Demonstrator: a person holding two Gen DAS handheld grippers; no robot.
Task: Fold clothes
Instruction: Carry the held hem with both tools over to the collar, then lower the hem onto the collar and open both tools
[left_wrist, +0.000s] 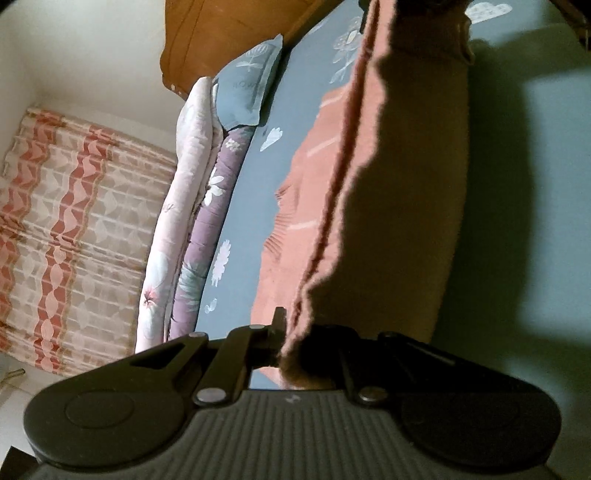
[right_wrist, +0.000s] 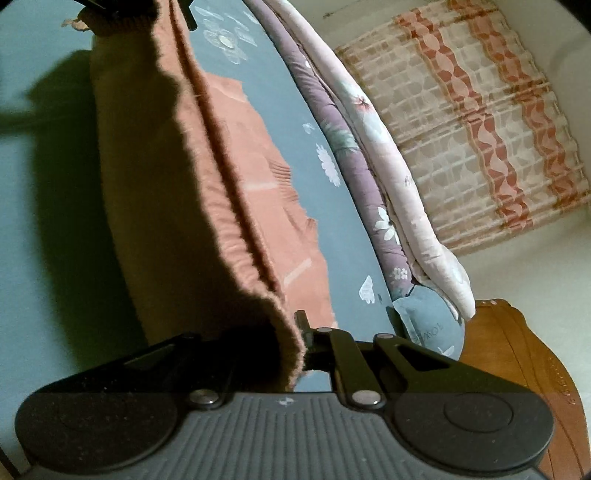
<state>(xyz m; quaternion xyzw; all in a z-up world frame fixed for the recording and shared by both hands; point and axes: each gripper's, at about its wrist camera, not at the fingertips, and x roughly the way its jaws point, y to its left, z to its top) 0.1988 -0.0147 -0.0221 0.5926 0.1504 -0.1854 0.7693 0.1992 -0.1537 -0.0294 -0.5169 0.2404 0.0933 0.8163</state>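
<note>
Both grippers clench one edge of the fuzzy salmon-pink knit garment (left_wrist: 369, 206): left gripper (left_wrist: 295, 347), right gripper (right_wrist: 295, 347). The garment stretches taut between them above the blue flower-print bed sheet (left_wrist: 258, 166). Pillow (left_wrist: 247, 85) lettering is unreadable.

Both wrist fisheyes sit right behind their grippers, very close to the pink sweater (left_wrist: 332, 221) (right_wrist: 236, 206), each looking along its edge toward the opposite gripper. Both are rolled sideways. Shared: blue floral bedsheet (left_wrist: 251, 192) (right_wrist: 288, 110), folded quilts (left_wrist: 188, 206) (right_wrist: 369, 147), patterned curtain (left_wrist: 74, 236) (right_wrist: 480, 118).
</note>
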